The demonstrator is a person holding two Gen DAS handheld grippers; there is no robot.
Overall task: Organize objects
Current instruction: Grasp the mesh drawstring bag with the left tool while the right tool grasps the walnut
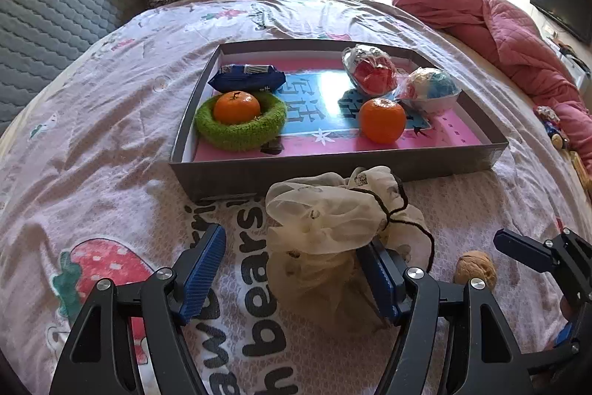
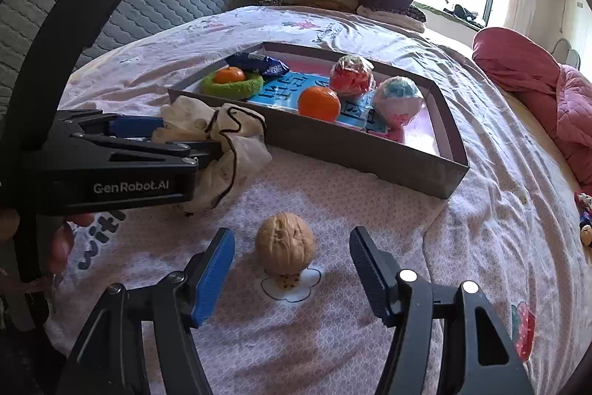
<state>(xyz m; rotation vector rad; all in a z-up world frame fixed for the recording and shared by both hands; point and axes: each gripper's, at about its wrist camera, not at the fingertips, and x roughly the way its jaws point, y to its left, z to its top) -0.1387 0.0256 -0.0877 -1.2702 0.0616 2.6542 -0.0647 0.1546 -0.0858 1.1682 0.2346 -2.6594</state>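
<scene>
The left gripper [image 1: 296, 269] stood wide open around the cream drawstring pouch [image 1: 333, 210], just in front of the grey tray [image 1: 333, 169]; its right pad touched the cloth, the left pad stood clear. The right gripper [image 2: 292, 265] was spread, unclenched, astride the walnut [image 2: 284, 243], beside the pouch, pads apart from it.

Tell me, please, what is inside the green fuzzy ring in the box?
A mandarin sits inside the green fuzzy ring, its stem end up. The fruit covers the ring's middle, so whether the ring has a bottom cannot be seen.
</scene>
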